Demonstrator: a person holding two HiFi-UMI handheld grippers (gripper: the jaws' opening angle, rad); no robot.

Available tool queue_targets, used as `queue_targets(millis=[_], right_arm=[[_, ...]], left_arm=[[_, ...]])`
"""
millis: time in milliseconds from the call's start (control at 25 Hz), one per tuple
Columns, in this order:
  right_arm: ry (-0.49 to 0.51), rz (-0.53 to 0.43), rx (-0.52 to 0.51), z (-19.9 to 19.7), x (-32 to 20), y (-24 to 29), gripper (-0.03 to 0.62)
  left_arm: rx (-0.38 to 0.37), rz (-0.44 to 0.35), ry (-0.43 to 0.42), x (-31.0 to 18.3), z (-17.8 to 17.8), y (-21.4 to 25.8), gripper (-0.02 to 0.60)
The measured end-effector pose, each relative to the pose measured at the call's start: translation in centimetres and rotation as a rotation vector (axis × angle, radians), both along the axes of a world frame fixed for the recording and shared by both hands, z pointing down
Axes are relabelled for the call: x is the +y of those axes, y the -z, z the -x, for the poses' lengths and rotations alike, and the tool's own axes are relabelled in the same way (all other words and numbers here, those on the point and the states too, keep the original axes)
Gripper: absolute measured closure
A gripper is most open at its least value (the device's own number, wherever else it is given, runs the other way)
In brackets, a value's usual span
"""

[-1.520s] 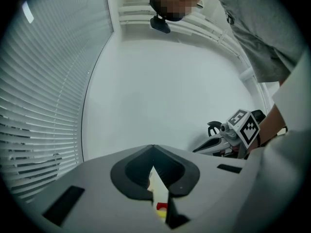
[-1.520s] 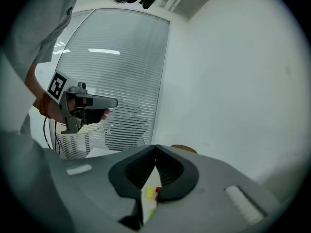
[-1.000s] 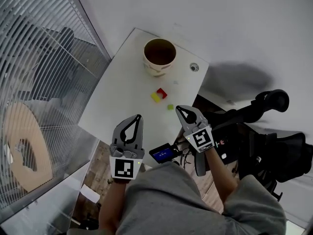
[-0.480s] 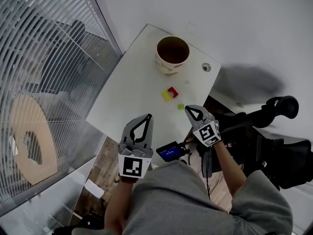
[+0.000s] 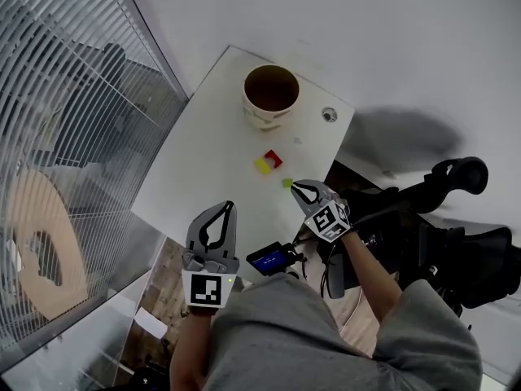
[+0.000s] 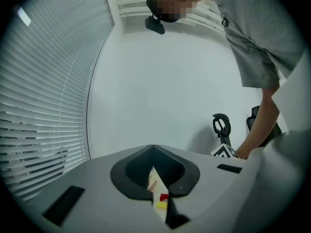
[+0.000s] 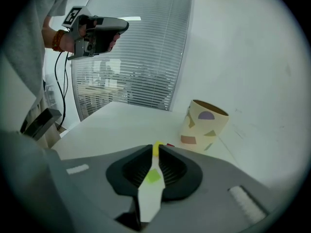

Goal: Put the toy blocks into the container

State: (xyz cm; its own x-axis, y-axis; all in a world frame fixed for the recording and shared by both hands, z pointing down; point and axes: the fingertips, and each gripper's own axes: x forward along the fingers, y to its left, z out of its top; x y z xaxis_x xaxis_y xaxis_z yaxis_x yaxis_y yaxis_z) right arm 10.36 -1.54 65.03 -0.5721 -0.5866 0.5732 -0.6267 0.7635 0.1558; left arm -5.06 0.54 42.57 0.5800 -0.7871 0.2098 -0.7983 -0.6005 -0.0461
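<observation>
On the white table stand a cream cup with coloured shapes, a red block, a yellow block and a green block. My right gripper hovers just short of the green block, pointing down at it. Its jaws have just been opening and stand a thin slit apart, with nothing between them. My left gripper is shut and empty near the table's front edge, apart from the blocks. It also appears held high in the right gripper view.
A glass wall with blinds runs along the table's left side. A black office chair stands to the right. A small device with a blue screen and cables sits at the front edge. A small round fitting lies beside the cup.
My right gripper has sunk toward the table and now sits close to the green block. The left gripper has hardly moved.
</observation>
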Motion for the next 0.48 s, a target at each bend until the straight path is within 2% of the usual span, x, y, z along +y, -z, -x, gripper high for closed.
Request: queue_targets(millis=[40,200,360,480], right_arm=[[0.008,0.012,0.005,0.0,0.0,-0.4,0.524],[0.040,0.029,0.048,0.0,0.1,-2.0,0.516],[0.084,0.054,0.091,0.1,0.5,-3.5,0.499],[0.099,0.075,0.114,-0.3,0.3,-4.5,0.476]], left_arm=[[-0.002,0.001,0.003,0.0,0.1,-0.1,0.574],[-0.010,-0.026,-0.006,0.1,-0.1,0.3,0.574],[-0.059,-0.106,-0.033,0.1,-0.2,1.2,0.574],[-0.053,-0.085,-0.012,0.3,0.0,0.8,0.574]])
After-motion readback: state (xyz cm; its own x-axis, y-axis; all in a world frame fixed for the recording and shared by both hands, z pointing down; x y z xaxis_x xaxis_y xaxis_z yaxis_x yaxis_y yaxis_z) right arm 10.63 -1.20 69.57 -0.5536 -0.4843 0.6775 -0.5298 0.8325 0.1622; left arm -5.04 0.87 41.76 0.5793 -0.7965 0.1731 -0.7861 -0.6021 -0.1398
